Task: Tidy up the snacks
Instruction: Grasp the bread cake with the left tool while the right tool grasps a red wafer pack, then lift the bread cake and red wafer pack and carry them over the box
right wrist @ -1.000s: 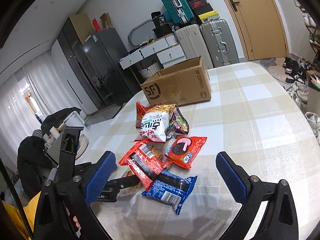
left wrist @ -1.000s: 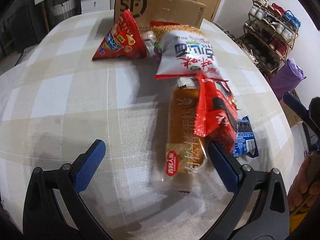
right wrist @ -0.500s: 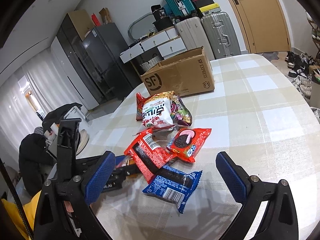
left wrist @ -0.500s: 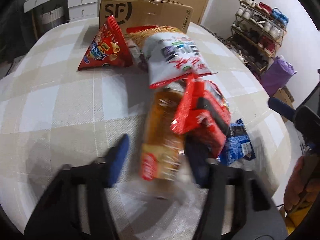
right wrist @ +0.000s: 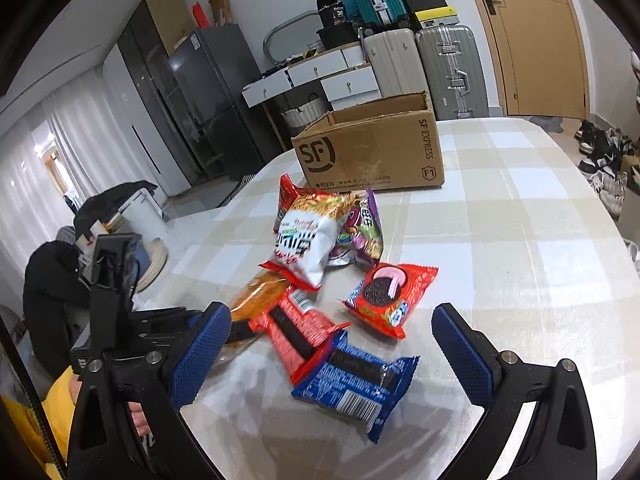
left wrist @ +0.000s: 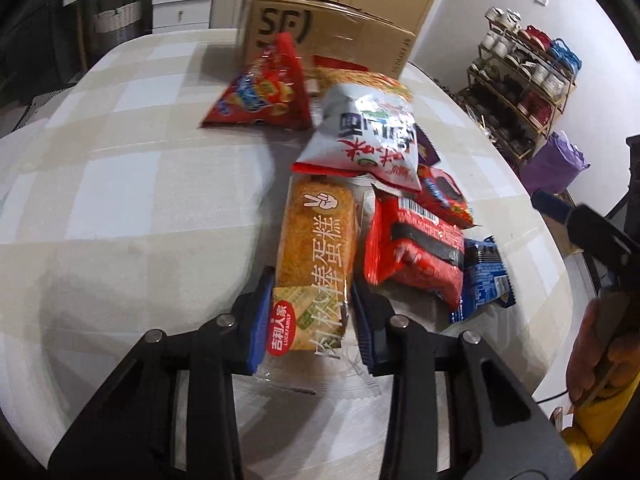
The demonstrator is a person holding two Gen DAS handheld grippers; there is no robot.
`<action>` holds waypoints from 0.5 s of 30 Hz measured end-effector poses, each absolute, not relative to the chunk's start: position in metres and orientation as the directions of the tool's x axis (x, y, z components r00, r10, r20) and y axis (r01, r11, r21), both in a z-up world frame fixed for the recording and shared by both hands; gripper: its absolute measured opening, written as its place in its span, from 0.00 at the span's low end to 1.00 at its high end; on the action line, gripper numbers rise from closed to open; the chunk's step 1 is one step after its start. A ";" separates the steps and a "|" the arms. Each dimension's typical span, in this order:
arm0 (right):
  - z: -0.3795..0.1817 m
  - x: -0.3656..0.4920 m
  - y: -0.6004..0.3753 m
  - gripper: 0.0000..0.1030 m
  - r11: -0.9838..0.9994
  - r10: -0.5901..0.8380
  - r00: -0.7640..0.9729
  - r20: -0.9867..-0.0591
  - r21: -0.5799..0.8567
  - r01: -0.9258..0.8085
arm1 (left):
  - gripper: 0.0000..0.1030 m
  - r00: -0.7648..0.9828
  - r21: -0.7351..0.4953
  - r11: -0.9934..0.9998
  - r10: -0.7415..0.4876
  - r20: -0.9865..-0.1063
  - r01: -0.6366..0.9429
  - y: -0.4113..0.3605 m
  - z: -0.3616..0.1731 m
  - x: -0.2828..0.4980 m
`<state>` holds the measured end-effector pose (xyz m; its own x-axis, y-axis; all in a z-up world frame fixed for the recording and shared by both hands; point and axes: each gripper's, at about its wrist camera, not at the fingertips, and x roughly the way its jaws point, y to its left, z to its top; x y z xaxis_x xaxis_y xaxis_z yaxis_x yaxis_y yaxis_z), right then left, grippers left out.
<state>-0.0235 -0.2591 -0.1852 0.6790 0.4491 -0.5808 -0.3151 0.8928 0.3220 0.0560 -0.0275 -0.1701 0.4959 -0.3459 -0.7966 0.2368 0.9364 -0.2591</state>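
A lived-in home: a fridge (right wrist: 208, 92), stacked suitcases (right wrist: 448, 68), a wooden door (right wrist: 532, 36) and a loaded shoe rack (left wrist: 524, 76) surround the checked-cloth table (right wrist: 520, 240).

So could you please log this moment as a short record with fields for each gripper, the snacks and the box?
left gripper: shut on the near end of the orange cake pack
right gripper: open, holding nothing, above the blue wafer pack
snack pile: on the checked tablecloth, red packs beside the cake
cardboard box: open-topped, behind the pile
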 end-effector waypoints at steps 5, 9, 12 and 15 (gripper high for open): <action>-0.186 -0.014 -0.238 0.99 0.893 0.445 0.636 -0.631 0.259 -0.368 | 0.32 0.522 -0.268 0.941 -0.338 -0.783 0.207 -0.008 -0.165 0.046; -0.194 -0.008 -0.214 0.99 0.881 0.442 0.596 -0.670 0.202 -0.427 | 0.32 0.537 -0.290 0.937 -0.348 -0.768 0.193 0.007 -0.163 0.046; -0.201 -0.002 -0.196 0.99 0.865 0.450 0.566 -0.691 0.181 -0.468 | 0.32 0.545 -0.299 0.935 -0.354 -0.760 0.190 0.022 -0.163 0.035; -0.208 0.003 -0.185 0.98 0.850 0.456 0.544 -0.705 0.164 -0.500 | 0.32 0.552 -0.306 0.934 -0.355 -0.755 0.183 0.041 -0.167 0.016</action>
<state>0.0029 -0.1851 -0.2081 0.5438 0.4560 -0.7045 -0.5003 0.8501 0.1641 0.0160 0.0407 -0.1670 0.5518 -0.3551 -0.7546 0.1834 0.9344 -0.3055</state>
